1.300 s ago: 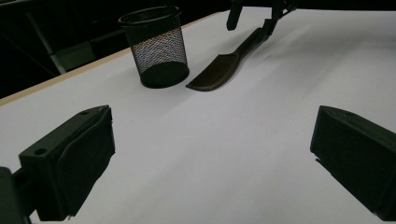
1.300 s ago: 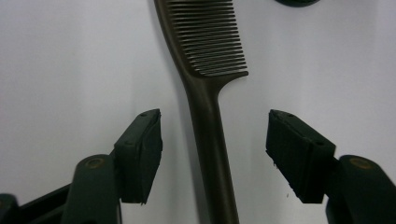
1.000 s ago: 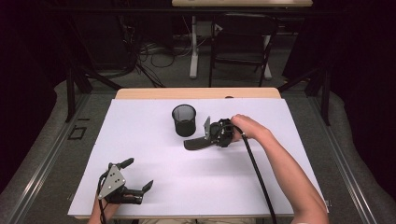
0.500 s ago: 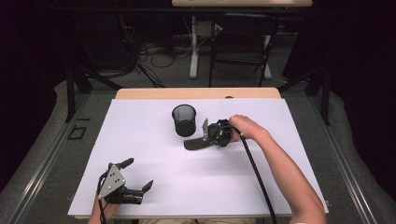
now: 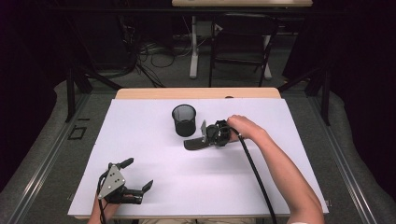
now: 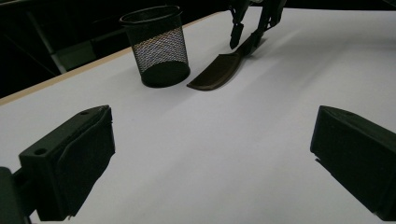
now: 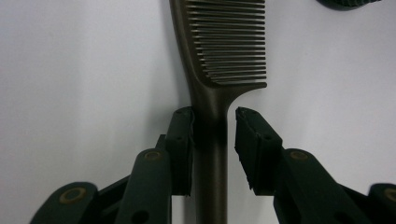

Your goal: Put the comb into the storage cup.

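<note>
Your right tool (image 7: 212, 123) has just been closing around the comb (image 7: 219, 56), jaws straddling its handle, one pad touching, one with a gap. The comb lies flat just beside the cup (image 5: 183, 119). It looks thin, stiff, light, slick: pinch near the teeth.

Dark comb (image 7: 219, 56) flat beside cup (image 5: 183, 120)

Black tongs (image 5: 195, 138), trailing black cable (image 5: 254, 175)
</note>
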A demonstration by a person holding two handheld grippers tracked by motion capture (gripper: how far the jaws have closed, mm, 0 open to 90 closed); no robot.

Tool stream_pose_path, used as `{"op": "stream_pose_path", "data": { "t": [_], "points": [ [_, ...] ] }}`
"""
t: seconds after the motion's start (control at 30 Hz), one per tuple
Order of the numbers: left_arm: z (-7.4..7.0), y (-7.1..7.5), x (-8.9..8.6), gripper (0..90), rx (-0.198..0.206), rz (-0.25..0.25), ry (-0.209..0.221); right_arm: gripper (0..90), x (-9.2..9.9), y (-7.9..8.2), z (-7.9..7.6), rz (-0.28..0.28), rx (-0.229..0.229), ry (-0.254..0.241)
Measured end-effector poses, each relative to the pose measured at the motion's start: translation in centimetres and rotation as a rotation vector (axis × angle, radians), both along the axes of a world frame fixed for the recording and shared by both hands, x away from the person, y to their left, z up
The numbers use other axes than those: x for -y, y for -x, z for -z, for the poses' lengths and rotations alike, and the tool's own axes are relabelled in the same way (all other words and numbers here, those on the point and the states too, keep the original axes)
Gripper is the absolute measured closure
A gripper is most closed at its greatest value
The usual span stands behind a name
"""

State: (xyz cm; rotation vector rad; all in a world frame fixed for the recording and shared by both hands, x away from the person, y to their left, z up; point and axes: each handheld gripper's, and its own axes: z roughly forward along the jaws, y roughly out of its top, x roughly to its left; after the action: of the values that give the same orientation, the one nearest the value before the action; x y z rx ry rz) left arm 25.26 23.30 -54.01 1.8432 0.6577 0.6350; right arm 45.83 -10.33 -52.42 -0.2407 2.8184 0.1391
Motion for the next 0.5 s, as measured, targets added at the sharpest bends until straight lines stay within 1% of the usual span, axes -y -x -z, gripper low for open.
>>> {"op": "stream_pose_path", "data": {
  "t": [0.17,0.3,0.33,0.5],
  "points": [
    [-0.01,0.00,-0.01,0.0,0.002,0.001,0.002,70.1,-0.11,-0.12,0.30,0.000,-0.011,0.011],
    [0.00,0.01,0.01,0.0,0.000,0.002,0.002,70.7,-0.14,-0.13,0.49,0.005,-0.010,0.019],
    [0.00,0.01,0.01,0.0,0.000,0.002,0.002,70.8,-0.14,-0.18,0.52,0.005,-0.016,0.021],
    [0.00,0.01,0.01,0.0,-0.001,0.002,0.000,71.4,-0.09,-0.19,0.53,0.012,-0.020,0.015]
  ]
}}
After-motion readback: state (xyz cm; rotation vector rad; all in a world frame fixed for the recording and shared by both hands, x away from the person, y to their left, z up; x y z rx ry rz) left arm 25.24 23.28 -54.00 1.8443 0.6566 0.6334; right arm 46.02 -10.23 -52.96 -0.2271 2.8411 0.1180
